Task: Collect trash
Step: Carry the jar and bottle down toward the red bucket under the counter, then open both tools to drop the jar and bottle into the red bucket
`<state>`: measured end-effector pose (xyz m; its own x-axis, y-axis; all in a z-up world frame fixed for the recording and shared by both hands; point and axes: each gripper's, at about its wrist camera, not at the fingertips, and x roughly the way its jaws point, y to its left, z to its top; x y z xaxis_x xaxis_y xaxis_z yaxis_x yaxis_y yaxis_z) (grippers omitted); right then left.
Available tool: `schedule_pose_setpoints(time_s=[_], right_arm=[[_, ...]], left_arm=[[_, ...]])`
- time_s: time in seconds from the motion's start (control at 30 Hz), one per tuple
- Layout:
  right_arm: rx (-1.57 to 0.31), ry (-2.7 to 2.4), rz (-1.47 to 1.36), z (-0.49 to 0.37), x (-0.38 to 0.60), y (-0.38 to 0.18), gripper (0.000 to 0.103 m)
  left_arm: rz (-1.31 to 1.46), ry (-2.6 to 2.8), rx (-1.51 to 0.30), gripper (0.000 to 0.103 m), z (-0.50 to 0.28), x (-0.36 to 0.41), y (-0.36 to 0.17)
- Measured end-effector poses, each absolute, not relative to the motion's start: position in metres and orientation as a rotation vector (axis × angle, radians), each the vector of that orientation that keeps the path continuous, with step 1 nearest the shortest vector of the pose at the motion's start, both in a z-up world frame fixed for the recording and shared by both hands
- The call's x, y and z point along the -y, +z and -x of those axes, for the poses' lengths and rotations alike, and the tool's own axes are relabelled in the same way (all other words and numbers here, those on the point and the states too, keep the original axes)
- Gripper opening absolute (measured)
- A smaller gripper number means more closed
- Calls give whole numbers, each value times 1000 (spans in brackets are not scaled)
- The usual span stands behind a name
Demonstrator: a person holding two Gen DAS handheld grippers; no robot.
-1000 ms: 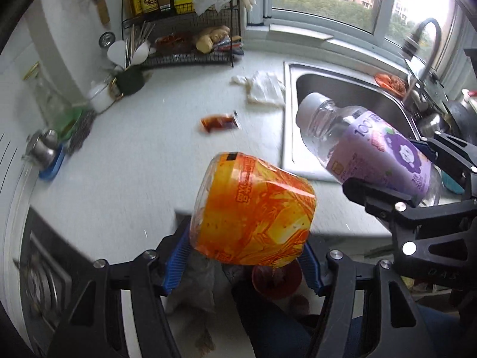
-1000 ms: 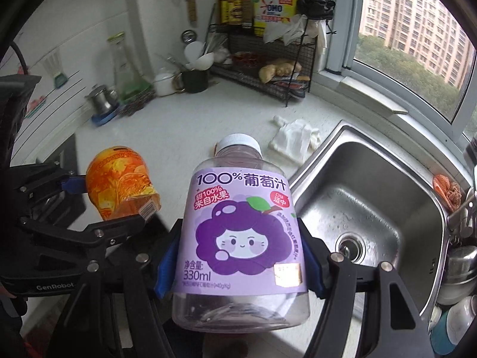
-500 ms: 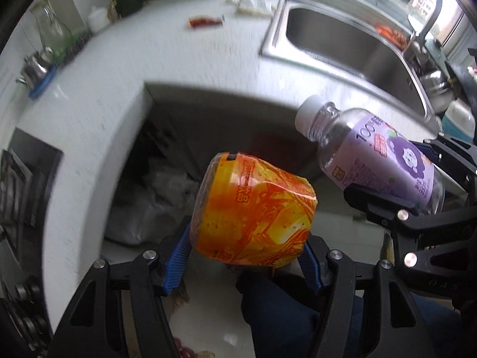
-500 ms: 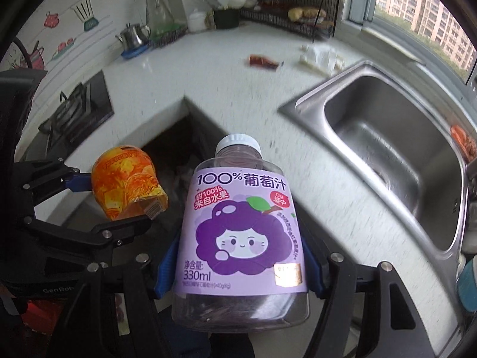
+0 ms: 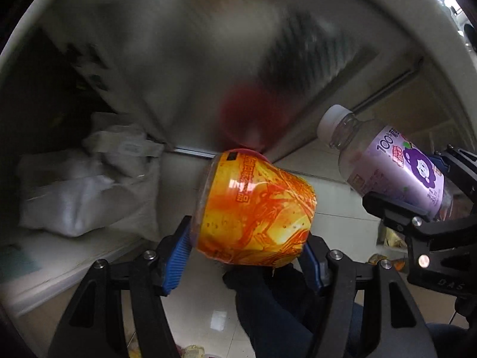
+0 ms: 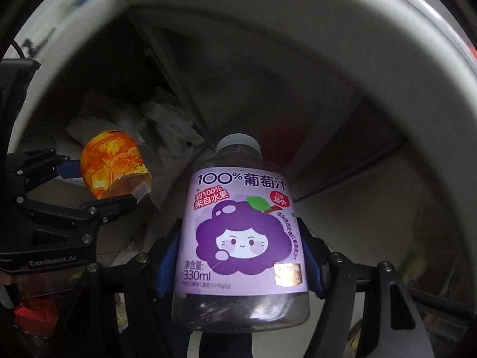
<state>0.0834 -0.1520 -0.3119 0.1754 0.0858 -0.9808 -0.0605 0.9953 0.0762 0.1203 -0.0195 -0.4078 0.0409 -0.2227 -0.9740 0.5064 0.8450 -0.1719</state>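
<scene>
The grape juice bottle (image 6: pixel 241 232) carries a purple label reading "100% 葡萄汁" and "330ml"; it looks empty and has a white cap. The right gripper (image 6: pixel 241 256) is clamped on its sides. The orange jar (image 5: pixel 253 211) bears red Chinese print too blurred to read; its contents cannot be made out. The left gripper (image 5: pixel 247 256) is clamped on it. The left gripper body reads "GenRobot.AI". Both are held up below the counter edge (image 6: pixel 387 24), near white bags (image 5: pixel 83 197) in the dim, blurred cabinet space.
</scene>
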Motion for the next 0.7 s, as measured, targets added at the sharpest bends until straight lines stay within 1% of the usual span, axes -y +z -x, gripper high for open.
schedule_pose_setpoints(time_s=[0.1,0.2,0.3,0.43,0.47,0.5,0.53,0.63,0.67,0.7], right_arm=[[-1415,77,-26,-82,159,-345,67],[-1445,55,-37,-78,166,-369,67],[-1469,37,-61,-72,170,-390,67],[-1490,14,-73,-70,171,-401,67],[-1493,9,-78,-71,172,-403,67],[-1495,4,-83,-72,173,-403,67],[-1497,-3,-91,-68,176,-403,67],[-1501,-14,-111,-64,180,-400,67],[-1500,-13,-113,-63,180,-399,67],[-1498,-10,-113,-62,180,-398,67]], left_arm=[[-271,-601,-1443,63,-120,35,-448],[-275,-627,-1452,63,-124,47,-473],[-279,-643,-1458,63,-125,54,-489],[-320,-666,-1443,64,-124,64,-494],[-317,-669,-1440,70,-124,66,-494],[-311,-678,-1438,83,-123,66,-491],[-309,-681,-1432,87,-123,67,-487],[-319,-684,-1418,87,-120,69,-474],[-322,-680,-1417,88,-120,68,-471],[-323,-671,-1415,93,-121,66,-468]])
